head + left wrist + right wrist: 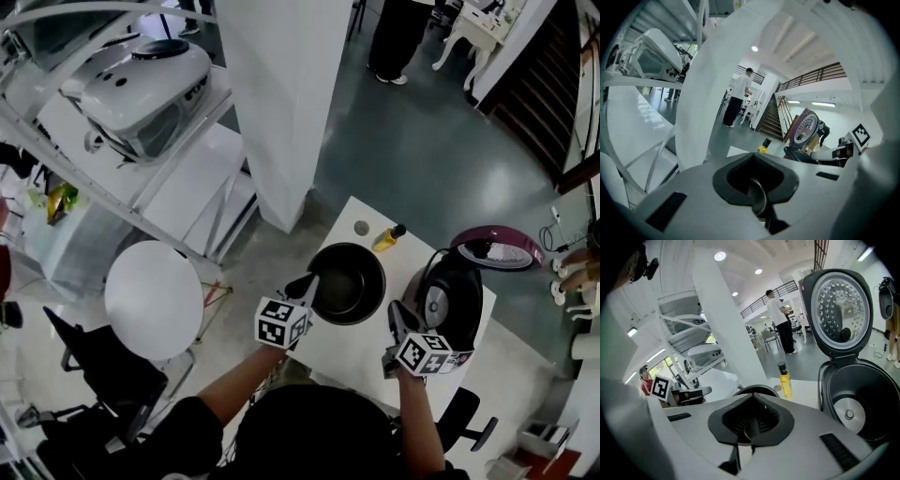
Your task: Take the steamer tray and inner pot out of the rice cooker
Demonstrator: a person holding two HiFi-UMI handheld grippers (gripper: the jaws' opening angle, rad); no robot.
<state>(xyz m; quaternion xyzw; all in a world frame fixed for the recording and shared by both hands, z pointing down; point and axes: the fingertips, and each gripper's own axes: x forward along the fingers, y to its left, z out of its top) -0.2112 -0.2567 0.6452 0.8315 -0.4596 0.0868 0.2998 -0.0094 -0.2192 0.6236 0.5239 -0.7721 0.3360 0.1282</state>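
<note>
Since the cooker (455,295) sits open with its lid (497,249) tipped back, the right gripper view looks straight into it: just the bare heating plate (848,414) at the bottom. The pot (349,281) is out, over the white table (356,356) just left of the cooker, dark inside, mouth up.

The left gripper (307,281) is pinched tight on the pot's left rim. Its own view shows a thin curved bit of metal edge squeezed between the jaws. The right gripper (397,317) is clamped down too, at the rim on the cooker side, with a thin edge caught between its jaws.

Can't tell whether the pot's bottom touches the table or hangs above it. A yellow bottle (388,238) with a black cap stands upright on the table behind the pot, apart from it.
</note>
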